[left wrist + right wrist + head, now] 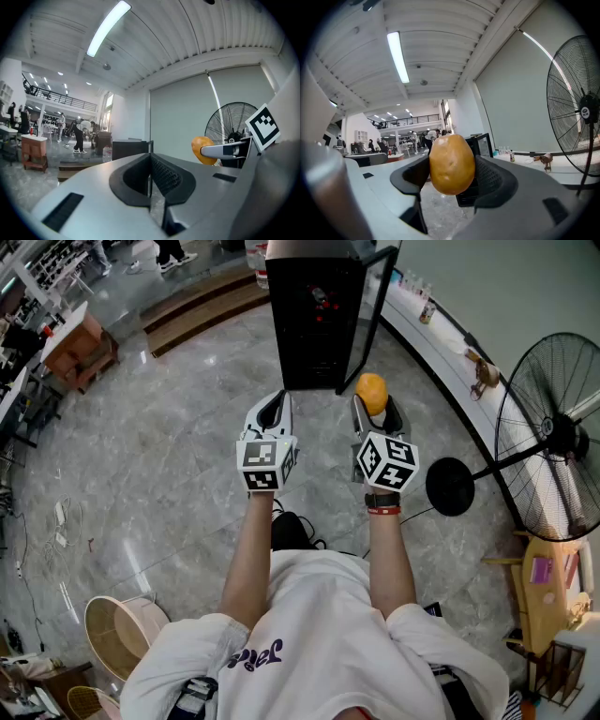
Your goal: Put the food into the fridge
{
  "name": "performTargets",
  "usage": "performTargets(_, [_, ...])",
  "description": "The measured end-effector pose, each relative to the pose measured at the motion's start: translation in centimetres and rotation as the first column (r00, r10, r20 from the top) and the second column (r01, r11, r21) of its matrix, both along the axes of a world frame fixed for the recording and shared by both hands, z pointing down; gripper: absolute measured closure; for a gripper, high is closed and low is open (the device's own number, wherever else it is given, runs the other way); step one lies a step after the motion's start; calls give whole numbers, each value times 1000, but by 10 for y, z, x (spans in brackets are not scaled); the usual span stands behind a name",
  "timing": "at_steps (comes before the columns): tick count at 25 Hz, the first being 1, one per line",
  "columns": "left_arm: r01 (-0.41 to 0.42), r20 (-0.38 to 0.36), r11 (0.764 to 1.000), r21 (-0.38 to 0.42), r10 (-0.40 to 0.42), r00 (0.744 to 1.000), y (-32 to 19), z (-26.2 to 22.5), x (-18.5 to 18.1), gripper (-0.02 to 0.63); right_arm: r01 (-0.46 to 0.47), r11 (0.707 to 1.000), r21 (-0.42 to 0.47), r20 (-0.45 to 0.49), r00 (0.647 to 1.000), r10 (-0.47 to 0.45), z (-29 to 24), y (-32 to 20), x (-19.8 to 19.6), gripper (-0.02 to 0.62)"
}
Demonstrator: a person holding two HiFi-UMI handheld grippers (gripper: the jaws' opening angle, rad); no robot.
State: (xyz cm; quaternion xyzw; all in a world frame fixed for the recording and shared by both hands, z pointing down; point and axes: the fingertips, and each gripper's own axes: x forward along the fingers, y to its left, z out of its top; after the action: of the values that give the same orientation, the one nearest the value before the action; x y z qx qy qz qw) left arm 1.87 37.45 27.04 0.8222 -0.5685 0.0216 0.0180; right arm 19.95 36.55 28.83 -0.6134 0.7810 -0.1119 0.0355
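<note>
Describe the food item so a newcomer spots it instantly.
Find the black fridge with its door open. Just before it, the right gripper clamps the food: a smooth, yellow-brown, potato-like oval. It is the only thing held, since the left gripper beside it is shut on nothing.

Fridge (314,315): stands on the floor (169,456) at 12 o'clock, its door (377,296) swung out on its right side, with a low platform (202,301) at 11 o'clock to its left. Left gripper (274,404) and right gripper (374,411): side by side just before the fridge, the potato (372,390) between the right one's jaws. Standing fan (553,437): at 3 o'clock beside the wall ledge (441,352); basket (117,634): on the floor at 8 o'clock.
</note>
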Motion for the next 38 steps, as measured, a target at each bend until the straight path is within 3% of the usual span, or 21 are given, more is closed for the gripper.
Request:
performTargets(10, [-10, -29, 1000, -28, 9, 1000, -36, 10, -4, 589, 30, 999, -26, 5, 1000, -30, 14, -37, -14, 278])
performTargets(24, [42, 14, 999, -29, -41, 999, -180, 0, -35, 589, 108, 993, -38, 22, 994, -108, -1, -181, -57, 276])
performTargets(31, [1, -13, 998, -56, -2, 1000, -241, 1, -41, 588, 132, 990, -53, 80, 989, -127, -1, -239, -79, 276])
performTargets(38, [-55, -37, 996, -67, 52, 998, -293, 4, -34, 588, 74, 996, -55, 30, 997, -72, 2, -287, -69, 276])
